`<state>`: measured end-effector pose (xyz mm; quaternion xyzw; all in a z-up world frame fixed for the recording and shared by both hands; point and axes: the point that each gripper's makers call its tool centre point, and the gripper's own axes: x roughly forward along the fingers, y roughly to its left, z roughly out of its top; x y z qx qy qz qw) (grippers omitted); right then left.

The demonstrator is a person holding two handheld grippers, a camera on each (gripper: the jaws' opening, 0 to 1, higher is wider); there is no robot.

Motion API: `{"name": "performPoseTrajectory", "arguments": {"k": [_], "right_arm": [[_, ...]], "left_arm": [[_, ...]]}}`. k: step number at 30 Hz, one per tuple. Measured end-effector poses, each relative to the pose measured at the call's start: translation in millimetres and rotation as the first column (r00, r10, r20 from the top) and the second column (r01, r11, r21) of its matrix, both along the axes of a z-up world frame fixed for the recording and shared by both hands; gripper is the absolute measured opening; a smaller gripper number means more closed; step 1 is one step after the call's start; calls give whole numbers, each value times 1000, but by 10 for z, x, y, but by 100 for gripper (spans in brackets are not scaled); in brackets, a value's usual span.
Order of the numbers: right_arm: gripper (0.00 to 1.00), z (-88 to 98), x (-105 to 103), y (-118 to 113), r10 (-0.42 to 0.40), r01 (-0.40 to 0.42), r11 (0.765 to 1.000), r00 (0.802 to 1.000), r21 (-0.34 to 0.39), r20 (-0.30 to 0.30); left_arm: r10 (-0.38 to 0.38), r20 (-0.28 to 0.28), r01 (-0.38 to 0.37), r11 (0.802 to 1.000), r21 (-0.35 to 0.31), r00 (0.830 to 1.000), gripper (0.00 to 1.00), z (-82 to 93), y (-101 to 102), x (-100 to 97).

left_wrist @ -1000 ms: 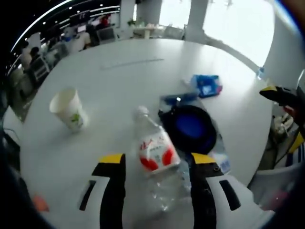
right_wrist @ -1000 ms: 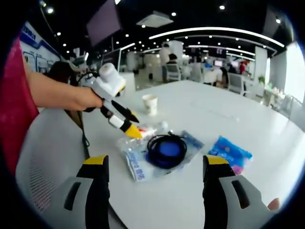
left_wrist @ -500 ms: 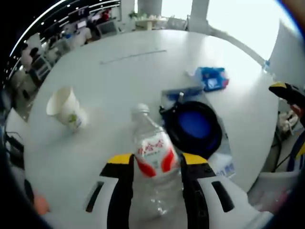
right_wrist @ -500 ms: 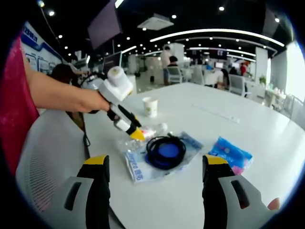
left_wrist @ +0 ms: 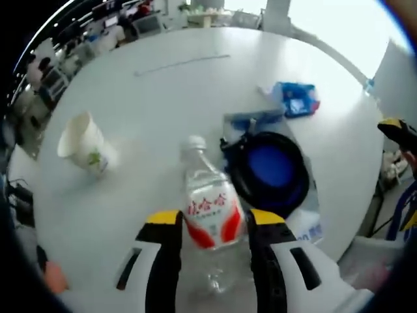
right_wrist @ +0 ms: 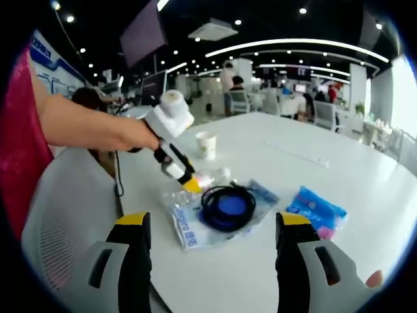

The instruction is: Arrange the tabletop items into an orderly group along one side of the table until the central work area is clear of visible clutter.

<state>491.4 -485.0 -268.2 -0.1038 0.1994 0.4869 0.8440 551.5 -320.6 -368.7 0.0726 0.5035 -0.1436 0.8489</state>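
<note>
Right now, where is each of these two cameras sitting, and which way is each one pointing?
Left gripper view: rides the left gripper, looking down its jaws closed on the water bottle; paper cup beyond.
Right gripper view: rides the right gripper, jaws apart, looking across the table; the person's forearm shows.
Shared: bottle, cup, the bagged black cable, blue packet.

A round white table (left_wrist: 195, 91) carries the things. On it, in the left gripper view, a paper cup (left_wrist: 83, 141) stands at left, a clear water bottle (left_wrist: 207, 208) lies at centre, a black cable coil (left_wrist: 268, 171) on a plastic bag sits right of it, and a blue packet (left_wrist: 296, 99), perhaps tissues, at upper right.
</note>
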Motion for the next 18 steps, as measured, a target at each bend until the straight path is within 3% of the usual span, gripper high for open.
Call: {"name": "performPoseTrajectory", "arguments": {"k": [6,10,13,18], "right_arm": [[77,-23,-7,5,2,-2,1000,1000,-3,-8],[77,-24,2,23,6,-6,1000,1000,-5,-8],[77,-25,13,31,7,-7,1000,1000,-8,-10],[76,-21,20,18,7,-7,1000,1000,-9,-12]], "left_arm": [[-79,-23,80,995,52,997,35,1,88,-11],[-78,-38,80,996,47,996,35,-22,124,0],[-78,-40,80,996,43,996,45,-75,82,14],[-97,-52,100,993,59,994,42,-121,39,76]]}}
